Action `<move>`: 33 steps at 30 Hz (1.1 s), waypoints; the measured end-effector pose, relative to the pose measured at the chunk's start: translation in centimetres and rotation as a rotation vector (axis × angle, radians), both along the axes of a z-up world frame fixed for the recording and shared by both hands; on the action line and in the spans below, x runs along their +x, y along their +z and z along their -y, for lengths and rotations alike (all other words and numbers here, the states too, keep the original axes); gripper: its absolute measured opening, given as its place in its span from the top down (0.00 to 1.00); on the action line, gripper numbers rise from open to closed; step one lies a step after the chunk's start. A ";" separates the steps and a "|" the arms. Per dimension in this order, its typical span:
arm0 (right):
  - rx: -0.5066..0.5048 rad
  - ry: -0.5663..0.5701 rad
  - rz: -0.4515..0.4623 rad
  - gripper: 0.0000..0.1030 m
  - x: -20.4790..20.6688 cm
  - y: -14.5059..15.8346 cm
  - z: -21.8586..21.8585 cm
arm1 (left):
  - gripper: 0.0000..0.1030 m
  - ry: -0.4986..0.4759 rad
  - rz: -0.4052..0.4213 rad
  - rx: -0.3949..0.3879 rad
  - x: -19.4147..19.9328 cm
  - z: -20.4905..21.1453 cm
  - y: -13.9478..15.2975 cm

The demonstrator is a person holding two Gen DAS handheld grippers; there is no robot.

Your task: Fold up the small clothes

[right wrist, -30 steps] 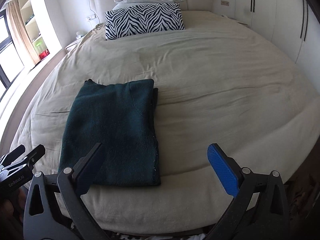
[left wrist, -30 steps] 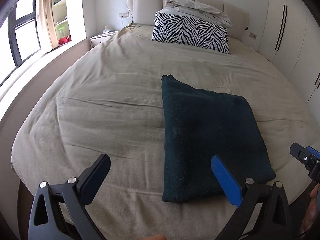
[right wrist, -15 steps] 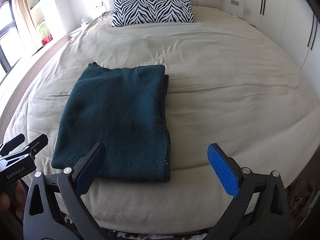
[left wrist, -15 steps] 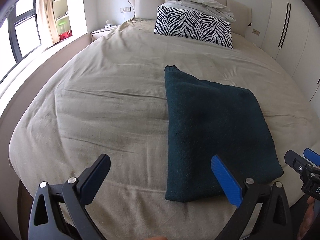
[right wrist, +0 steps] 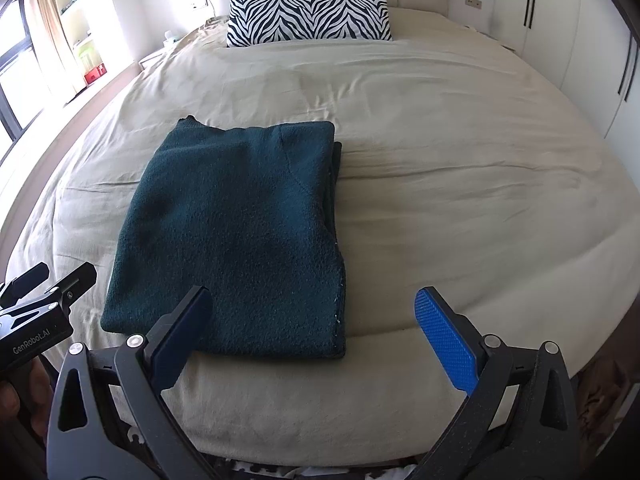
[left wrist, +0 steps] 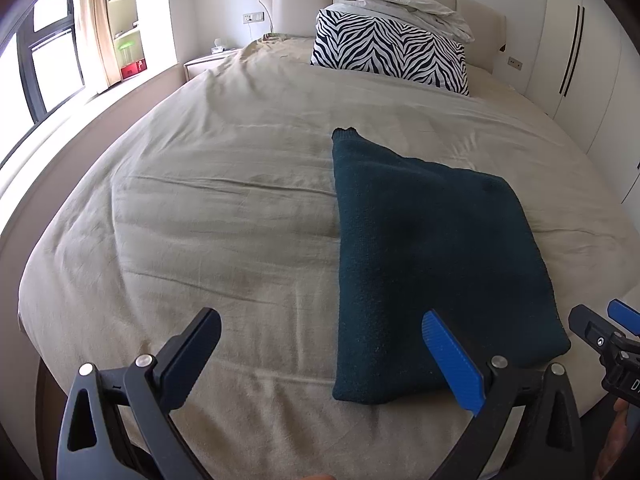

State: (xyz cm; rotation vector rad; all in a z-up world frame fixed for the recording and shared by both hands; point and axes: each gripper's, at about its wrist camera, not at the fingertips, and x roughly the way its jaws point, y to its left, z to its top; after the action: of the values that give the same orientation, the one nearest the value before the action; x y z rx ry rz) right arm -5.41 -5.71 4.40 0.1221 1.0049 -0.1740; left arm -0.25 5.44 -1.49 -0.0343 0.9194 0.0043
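Note:
A dark green knitted garment (left wrist: 428, 256) lies folded into a flat rectangle on the beige bed (left wrist: 224, 216), near its foot edge. It also shows in the right wrist view (right wrist: 240, 232). My left gripper (left wrist: 320, 348) is open and empty, just above the bed, beside the garment's near left corner. My right gripper (right wrist: 312, 328) is open and empty, over the garment's near right corner at the foot edge (right wrist: 400, 380). Each gripper shows at the edge of the other's view: the right (left wrist: 604, 340), the left (right wrist: 44, 292).
A zebra-striped pillow (left wrist: 388, 52) with a crumpled white duvet (left wrist: 400, 0) on top stands at the headboard. White wardrobes (left wrist: 592, 64) line the right wall. A window, curtain and shelves (left wrist: 100, 40) are to the left, with a bedside table (left wrist: 204, 62).
Both grippers have moved forward and lower toward the bed, so the folded garment looks larger and closer. Both stay open and empty. The garment has not moved.

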 end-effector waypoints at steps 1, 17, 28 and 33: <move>-0.001 -0.001 0.001 0.00 0.0 0.0 0.0 | 0.00 0.000 0.000 -0.001 0.0 0.0 0.0; -0.001 -0.002 -0.002 0.00 0.0 -0.2 -0.1 | 0.00 0.001 0.001 0.001 0.0 0.0 0.0; -0.001 -0.003 -0.003 0.00 0.0 -0.3 -0.1 | 0.00 0.001 -0.001 0.001 -0.1 0.0 0.0; 0.000 -0.005 -0.004 0.00 -0.1 -0.4 -0.1 | 0.00 0.003 -0.003 -0.001 -0.2 0.0 -0.1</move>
State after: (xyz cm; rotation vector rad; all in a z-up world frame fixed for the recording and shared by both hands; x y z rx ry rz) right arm -5.49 -5.60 3.95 0.1240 1.0090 -0.1790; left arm -0.43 5.48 -1.60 -0.0363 0.9225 0.0070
